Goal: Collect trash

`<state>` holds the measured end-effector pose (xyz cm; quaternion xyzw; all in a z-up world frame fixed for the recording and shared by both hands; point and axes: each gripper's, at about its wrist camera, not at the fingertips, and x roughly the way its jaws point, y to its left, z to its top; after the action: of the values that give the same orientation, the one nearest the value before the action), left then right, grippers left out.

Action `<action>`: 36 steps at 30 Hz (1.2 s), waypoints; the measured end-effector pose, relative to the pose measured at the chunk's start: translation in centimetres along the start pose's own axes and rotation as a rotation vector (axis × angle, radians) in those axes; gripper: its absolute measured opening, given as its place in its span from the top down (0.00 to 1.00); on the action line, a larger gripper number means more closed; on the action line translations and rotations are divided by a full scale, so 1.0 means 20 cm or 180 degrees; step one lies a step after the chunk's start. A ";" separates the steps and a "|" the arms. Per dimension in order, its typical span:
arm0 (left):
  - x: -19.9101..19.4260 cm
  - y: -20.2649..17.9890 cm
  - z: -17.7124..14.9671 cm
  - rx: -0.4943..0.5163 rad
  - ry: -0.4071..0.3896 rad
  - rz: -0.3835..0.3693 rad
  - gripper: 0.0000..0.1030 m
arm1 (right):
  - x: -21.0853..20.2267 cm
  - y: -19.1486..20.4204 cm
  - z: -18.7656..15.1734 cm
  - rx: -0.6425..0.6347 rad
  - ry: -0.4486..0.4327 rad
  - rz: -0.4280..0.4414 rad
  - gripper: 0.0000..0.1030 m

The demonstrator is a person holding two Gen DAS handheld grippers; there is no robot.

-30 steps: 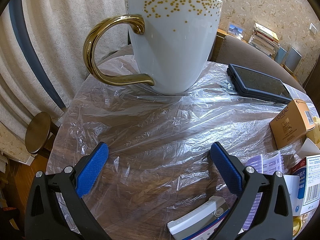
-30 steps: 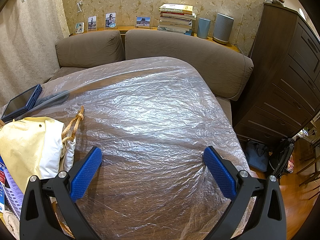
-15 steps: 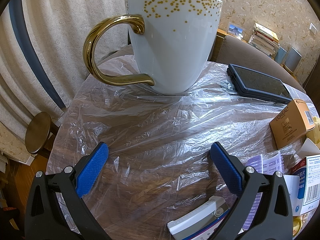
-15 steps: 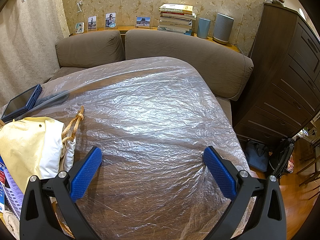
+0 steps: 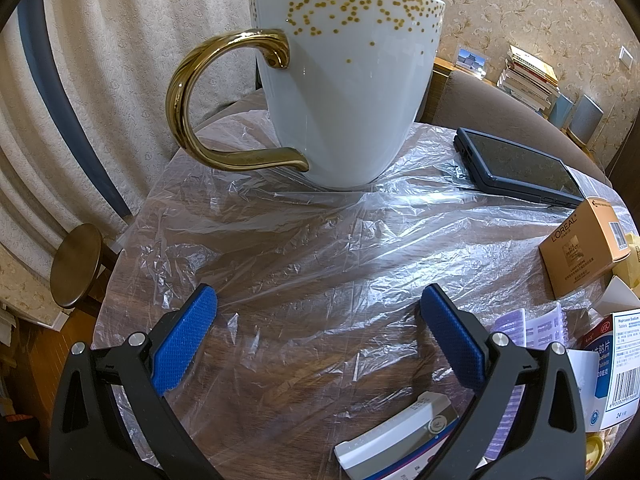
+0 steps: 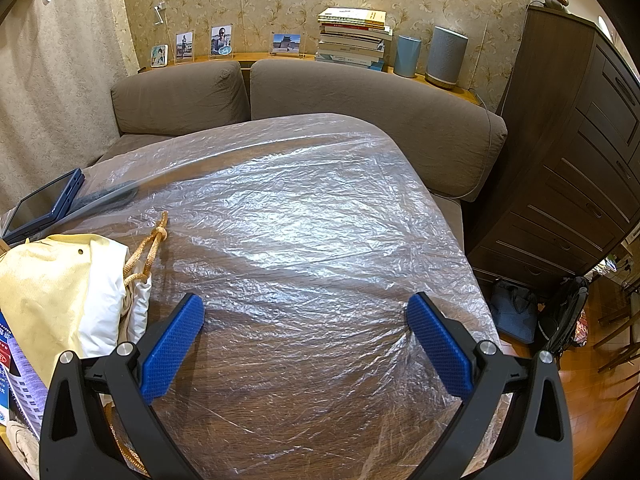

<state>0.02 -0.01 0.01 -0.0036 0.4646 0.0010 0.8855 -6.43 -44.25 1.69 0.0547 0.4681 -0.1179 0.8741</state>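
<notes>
A clear plastic sheet [image 5: 320,248] covers the round wooden table. My left gripper [image 5: 318,300] is open and empty above it, in front of a white mug with a gold handle [image 5: 336,92]. Trash lies at its right: an orange L'Oreal box [image 5: 580,252], a blue-and-white medicine box [image 5: 616,376], a paper leaflet [image 5: 528,328] and a white box [image 5: 400,436] under the right finger. My right gripper [image 6: 304,308] is open and empty over bare plastic sheet [image 6: 312,220]. A yellow-and-white paper bag with rope handles [image 6: 68,288] lies at its left.
A dark tablet [image 5: 520,168] lies behind the boxes; it also shows in the right wrist view [image 6: 44,208]. A brown sofa [image 6: 360,96] stands behind the table, a dark dresser [image 6: 580,160] at the right, a small round stool [image 5: 76,264] at the left.
</notes>
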 end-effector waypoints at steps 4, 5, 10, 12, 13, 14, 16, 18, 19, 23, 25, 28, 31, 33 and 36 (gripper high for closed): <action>0.00 0.00 0.00 0.0000 0.0000 0.0000 0.01 | 0.00 0.00 0.00 0.0000 0.0000 0.0000 0.04; 0.00 0.00 0.00 0.0000 0.0000 0.0000 0.01 | 0.00 0.00 0.00 0.0000 0.0000 0.0000 0.04; 0.00 0.00 0.00 0.0000 0.0000 0.0000 0.01 | 0.00 0.00 0.00 0.0000 0.0001 0.0000 0.04; 0.00 0.00 0.00 0.0000 0.0000 0.0000 0.01 | 0.00 0.00 0.00 0.0000 0.0000 0.0000 0.04; 0.00 0.00 0.00 0.0000 0.0000 0.0000 0.01 | 0.00 0.00 0.00 0.0000 0.0000 0.0000 0.04; 0.00 0.00 0.00 0.0000 0.0000 0.0000 0.01 | 0.00 0.00 0.00 0.0000 0.0001 0.0000 0.04; 0.00 0.00 0.00 -0.0004 0.0000 0.0002 0.01 | -0.01 0.00 0.00 0.0006 0.0001 -0.0003 0.04; 0.00 0.00 0.00 -0.0007 0.0000 0.0002 0.01 | -0.01 -0.01 0.01 0.0003 0.0001 -0.0002 0.04; 0.00 0.00 0.00 -0.0006 0.0000 0.0003 0.01 | -0.02 -0.01 0.01 0.0003 0.0002 -0.0002 0.04; 0.00 0.00 0.00 -0.0006 -0.0001 0.0003 0.01 | -0.03 -0.02 0.01 0.0001 0.0002 0.0002 0.04; 0.00 0.00 0.00 -0.0003 -0.0001 0.0000 0.01 | -0.04 -0.02 0.02 0.0005 0.0000 0.0003 0.04; -0.01 0.01 0.01 0.0023 0.0047 0.0004 0.01 | -0.07 -0.06 0.03 0.0051 0.0012 -0.0035 0.04; -0.09 0.10 0.03 -0.0123 -0.0088 0.0174 0.01 | -0.12 -0.14 0.05 0.0155 -0.0063 -0.0029 0.04; -0.23 0.14 0.03 -0.0161 -0.0294 0.0110 0.01 | -0.18 -0.17 0.08 0.0161 -0.0165 0.0028 0.04; -0.44 0.15 0.02 -0.0061 -0.0476 -0.0313 0.01 | -0.37 -0.17 0.14 -0.0042 -0.0402 0.0209 0.04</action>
<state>-4.78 3.01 7.48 -0.0349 0.3964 -0.0377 0.9167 -9.08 -46.90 9.41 0.0566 0.4107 -0.0893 0.9056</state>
